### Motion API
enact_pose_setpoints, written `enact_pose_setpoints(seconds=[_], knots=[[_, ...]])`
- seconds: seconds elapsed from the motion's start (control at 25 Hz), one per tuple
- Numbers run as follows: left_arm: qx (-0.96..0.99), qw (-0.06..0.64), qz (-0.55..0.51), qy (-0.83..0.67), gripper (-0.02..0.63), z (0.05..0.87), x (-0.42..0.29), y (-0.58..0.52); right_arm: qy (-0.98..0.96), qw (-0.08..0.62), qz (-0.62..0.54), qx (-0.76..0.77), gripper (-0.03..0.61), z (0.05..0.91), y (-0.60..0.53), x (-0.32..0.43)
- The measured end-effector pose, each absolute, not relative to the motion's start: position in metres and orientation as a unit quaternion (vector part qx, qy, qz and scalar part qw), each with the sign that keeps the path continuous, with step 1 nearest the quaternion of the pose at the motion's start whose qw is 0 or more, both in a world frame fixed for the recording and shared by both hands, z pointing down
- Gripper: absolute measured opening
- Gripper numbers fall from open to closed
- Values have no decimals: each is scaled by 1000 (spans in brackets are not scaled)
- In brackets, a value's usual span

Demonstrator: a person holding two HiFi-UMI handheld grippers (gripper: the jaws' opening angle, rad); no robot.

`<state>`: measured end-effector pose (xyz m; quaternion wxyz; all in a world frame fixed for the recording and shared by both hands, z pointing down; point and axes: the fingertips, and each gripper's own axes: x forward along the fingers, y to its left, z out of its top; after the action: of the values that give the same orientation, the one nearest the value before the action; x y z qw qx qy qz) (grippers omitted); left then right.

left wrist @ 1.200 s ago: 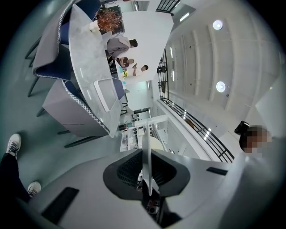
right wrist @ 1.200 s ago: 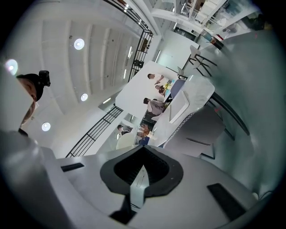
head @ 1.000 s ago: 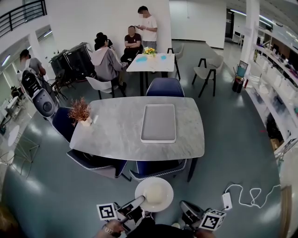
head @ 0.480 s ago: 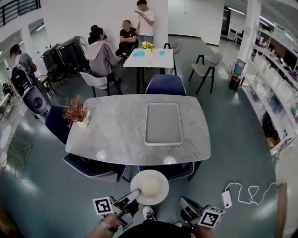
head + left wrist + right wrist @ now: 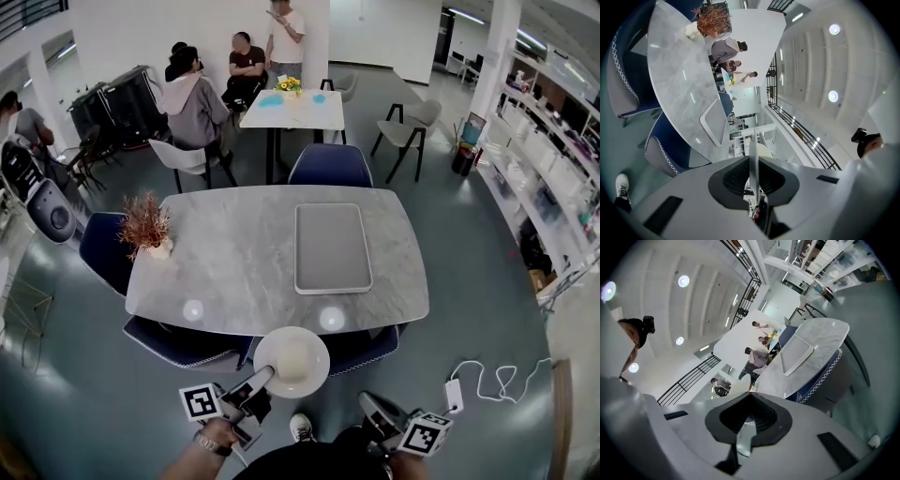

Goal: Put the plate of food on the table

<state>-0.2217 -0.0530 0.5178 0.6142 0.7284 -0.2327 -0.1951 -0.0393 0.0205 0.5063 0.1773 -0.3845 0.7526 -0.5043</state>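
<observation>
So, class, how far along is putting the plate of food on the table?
Done: the plate with its food is picked up, with the left gripper shut on its rim. In hand: it hangs at the table's near edge and does not rest on the top. Left: set it down on bare tabletop, perhaps beside the tray, then open the jaws. The right gripper is shut and empty.

Right tool [image 5: 750,397] jaws sitting together, nothing between. Aiming toward marble worktop [image 5: 820,341], which is carrying grey tray [image 5: 797,352]. Blue chair [image 5: 820,379] sitting tucked under worktop edge. People [image 5: 759,355] gathering beyond.
</observation>
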Motion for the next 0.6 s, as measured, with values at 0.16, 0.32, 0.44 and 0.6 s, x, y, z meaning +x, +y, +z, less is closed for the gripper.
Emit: enact_pose_setpoints(seconds=[0.16,0.32,0.44,0.6], knots=[[730,610,-199,-236,36,522,-226,-75,749,176,-505,-391,11,508,11,-41],[727,612,-199,-240,37,527,-222,-96,750,172,-507,-389,11,507,0,-42],[722,614,-204,-246,35,529,-218,-112,755,166,-507,-382,11,505,-12,-42],[720,610,-213,-254,37,534,-209,-136,761,162,-507,-371,11,505,-29,-38]])
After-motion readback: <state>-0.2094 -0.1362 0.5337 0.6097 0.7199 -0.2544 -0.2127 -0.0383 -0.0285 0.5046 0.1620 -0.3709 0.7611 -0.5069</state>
